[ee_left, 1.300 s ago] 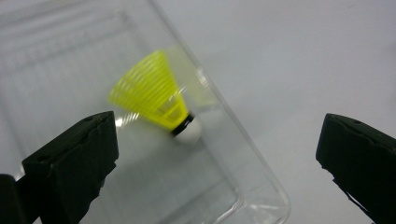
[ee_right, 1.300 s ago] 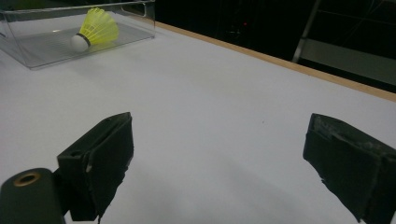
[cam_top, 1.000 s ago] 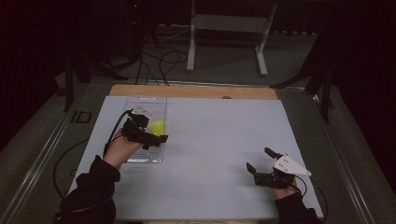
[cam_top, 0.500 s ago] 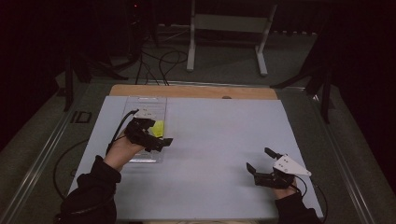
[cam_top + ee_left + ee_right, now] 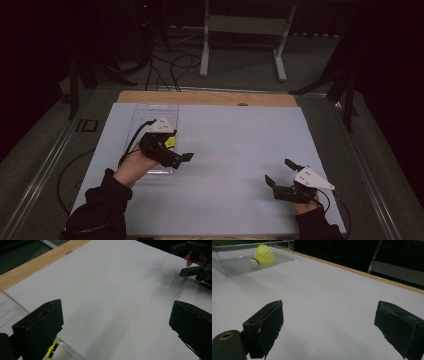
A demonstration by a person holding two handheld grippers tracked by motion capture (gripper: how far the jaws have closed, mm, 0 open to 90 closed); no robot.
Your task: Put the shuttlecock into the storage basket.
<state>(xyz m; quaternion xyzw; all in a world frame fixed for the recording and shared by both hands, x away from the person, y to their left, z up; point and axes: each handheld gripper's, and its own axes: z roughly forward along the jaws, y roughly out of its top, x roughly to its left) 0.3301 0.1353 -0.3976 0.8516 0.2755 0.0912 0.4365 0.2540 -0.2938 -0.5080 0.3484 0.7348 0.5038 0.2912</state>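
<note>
Change since a second ago: the left black two-jaw gripper [image 5: 179, 159] has swung out from over the clear rectangular plastic box [image 5: 150, 112] toward the middle of the table; its jaws now reach past the box's right edge over the white sheet
Right side, same span: the right black two-jaw gripper [image 5: 281, 177] sits where it was, near the sheet's right front corner
Left tongs: jaws spread wide in the left gripper view, nothing between them but bare white sheet [image 5: 112, 290]
Right tongs: jaws equally wide apart in the right gripper view, holding nothing; low over the sheet, pointing toward the box
Yellow feathered shuttlecock with a white cork head [image 5: 262, 255]: lying on its side on the floor of the clear box, cork toward the box's near wall in the right gripper view; a sliver of yellow and white also peeks under the left jaw in the left gripper view [image 5: 53, 351]
Box position: left half of the table, far end near the pale wooden table edge [image 5: 210, 98]
Count: one shuttlecock, one box, two grippers, two grey three-cornered plates, one on each gripper
Gap between grippers: well apart
Writing or brands: none legible on the box, the shuttlecock or the grippers
</note>
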